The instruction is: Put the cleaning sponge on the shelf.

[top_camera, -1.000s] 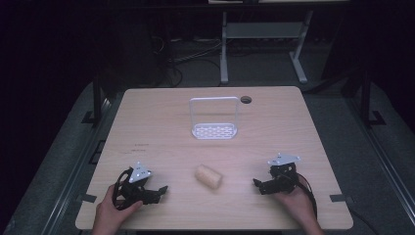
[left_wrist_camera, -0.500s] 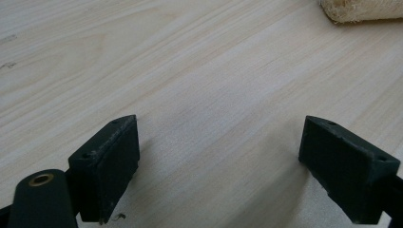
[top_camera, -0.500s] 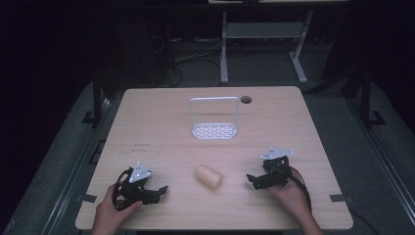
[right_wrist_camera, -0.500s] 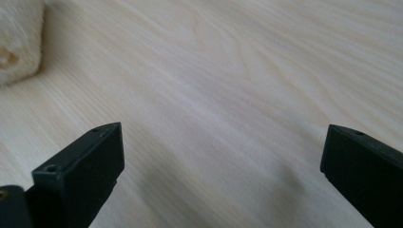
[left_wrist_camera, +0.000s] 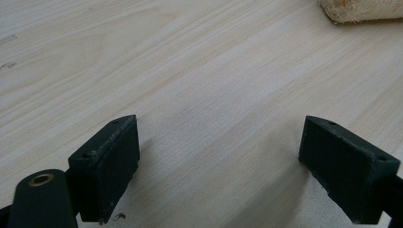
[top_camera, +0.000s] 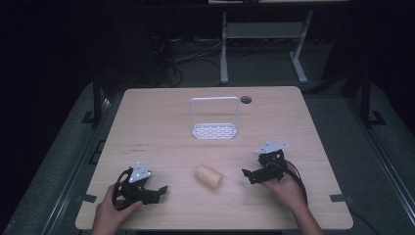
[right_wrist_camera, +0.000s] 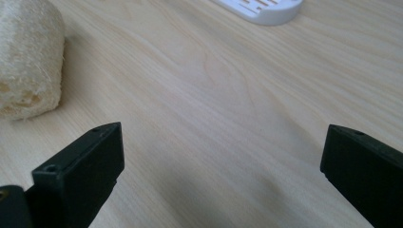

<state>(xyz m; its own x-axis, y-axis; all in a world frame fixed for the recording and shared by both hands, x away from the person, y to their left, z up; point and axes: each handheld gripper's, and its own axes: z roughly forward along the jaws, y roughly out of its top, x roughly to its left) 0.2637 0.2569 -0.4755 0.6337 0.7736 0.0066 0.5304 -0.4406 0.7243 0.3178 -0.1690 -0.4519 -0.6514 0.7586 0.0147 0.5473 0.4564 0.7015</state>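
Loofah lies between both grippers (jaws spread) on table.

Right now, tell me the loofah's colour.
Pale cream-beige, fibrous; the loofah shows best in the right gripper view.

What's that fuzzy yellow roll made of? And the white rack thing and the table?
The roll looks like dried loofah: pale, rough, stringy fibres with holes in its cut end. The white rack seems smooth plastic, with a slotted base; its thin looped frame may be coated wire. The table shows light wood grain, matte, perhaps a laminate.
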